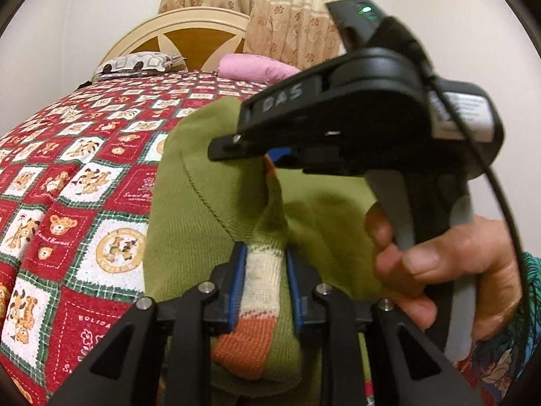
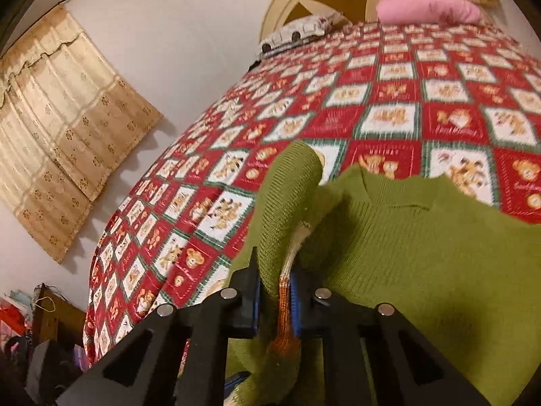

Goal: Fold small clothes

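A small green knit sweater (image 1: 209, 196) with a white and orange striped band lies bunched on the bed. My left gripper (image 1: 265, 287) is shut on that striped band, and the blue pads press it from both sides. My right gripper (image 1: 230, 147), held by a hand (image 1: 439, 264), crosses the left wrist view just above the sweater, its tip against a raised fold. In the right wrist view the right gripper (image 2: 275, 301) is shut on a thin fold of the sweater (image 2: 422, 253) with the orange and white stripe in it. The neckline faces away from me.
The bed is covered by a red quilt (image 2: 389, 101) with bear patches. A pink pillow (image 2: 429, 10) and a car-print pillow (image 2: 304, 34) lie by the headboard (image 1: 192, 34). A beige curtain (image 2: 67, 118) hangs at left, with clutter (image 2: 44, 321) below it on the floor.
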`<act>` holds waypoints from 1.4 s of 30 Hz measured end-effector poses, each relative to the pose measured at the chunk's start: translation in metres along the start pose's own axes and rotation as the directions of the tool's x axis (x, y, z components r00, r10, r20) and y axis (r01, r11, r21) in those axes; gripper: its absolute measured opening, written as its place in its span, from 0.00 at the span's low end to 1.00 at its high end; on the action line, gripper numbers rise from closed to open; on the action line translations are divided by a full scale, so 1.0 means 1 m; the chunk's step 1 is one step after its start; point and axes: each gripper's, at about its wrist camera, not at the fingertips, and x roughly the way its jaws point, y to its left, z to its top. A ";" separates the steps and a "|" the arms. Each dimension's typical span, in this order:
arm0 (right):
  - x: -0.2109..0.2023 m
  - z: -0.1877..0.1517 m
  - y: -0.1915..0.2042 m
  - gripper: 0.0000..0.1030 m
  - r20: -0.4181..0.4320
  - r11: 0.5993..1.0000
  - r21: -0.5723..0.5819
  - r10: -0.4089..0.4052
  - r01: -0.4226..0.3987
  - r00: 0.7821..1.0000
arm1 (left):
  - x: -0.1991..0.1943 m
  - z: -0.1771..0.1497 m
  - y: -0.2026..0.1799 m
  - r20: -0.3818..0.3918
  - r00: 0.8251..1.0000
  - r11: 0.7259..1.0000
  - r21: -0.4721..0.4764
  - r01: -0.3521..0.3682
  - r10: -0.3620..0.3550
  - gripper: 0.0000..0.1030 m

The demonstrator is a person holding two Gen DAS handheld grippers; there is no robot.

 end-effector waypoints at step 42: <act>-0.145 -0.018 -0.151 0.11 -0.025 0.957 -0.008 -0.290 0.290 0.957 | 0.028 0.009 -0.179 -0.101 0.968 0.940 0.232 0.249 -0.231 0.09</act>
